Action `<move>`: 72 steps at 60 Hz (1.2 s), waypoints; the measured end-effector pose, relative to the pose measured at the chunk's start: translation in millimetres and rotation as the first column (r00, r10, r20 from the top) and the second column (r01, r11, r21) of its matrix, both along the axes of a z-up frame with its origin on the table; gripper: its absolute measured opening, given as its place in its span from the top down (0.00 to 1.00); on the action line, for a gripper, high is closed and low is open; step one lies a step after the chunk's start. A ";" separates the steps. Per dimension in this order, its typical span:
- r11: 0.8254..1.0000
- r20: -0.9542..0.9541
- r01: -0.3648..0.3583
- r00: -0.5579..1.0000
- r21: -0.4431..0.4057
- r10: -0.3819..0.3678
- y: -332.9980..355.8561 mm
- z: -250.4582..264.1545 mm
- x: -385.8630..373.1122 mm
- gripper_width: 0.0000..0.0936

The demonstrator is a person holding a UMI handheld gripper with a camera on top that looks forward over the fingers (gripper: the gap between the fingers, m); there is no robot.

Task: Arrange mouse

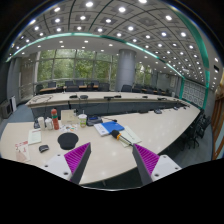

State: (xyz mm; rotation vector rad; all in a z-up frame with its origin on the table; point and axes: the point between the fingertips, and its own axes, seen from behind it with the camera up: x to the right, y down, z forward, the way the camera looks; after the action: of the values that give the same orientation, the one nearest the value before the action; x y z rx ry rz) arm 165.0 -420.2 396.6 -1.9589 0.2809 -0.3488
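Observation:
A small dark object that may be the mouse (43,148) lies on the long cream table (155,128), left of my fingers. Next to it sits a round dark disc (67,141), just ahead of my left finger. My gripper (112,160) is held above the table's near edge. It is open, its magenta pads (78,157) stand wide apart, and only bare tabletop shows between them. Neither finger touches anything.
A blue flat item (109,127) lies ahead of the fingers. Bottles and small containers (55,118) and a white box (35,135) crowd the table's left part. Behind stands a second row of desks (95,98) with chairs, then a pillar (125,70) and windows.

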 end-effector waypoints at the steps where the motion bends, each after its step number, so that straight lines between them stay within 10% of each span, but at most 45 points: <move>1: 1.000 -0.001 0.000 1.000 -0.004 0.000 -0.4 -1.6 -0.3 0.09; 21: 0.985 -0.030 -0.123 0.992 -0.121 0.120 37.4 -137.2 -69.0 0.09; 45: 0.929 -0.215 -0.345 0.925 -0.137 0.312 166.1 -317.8 -298.1 0.08; 72: 0.854 -0.246 -0.491 0.861 -0.175 0.445 332.3 -401.6 -460.4 0.08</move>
State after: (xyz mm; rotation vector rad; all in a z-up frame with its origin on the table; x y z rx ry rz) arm -295.4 -87.9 -5.0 -2.2179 -0.1289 0.1448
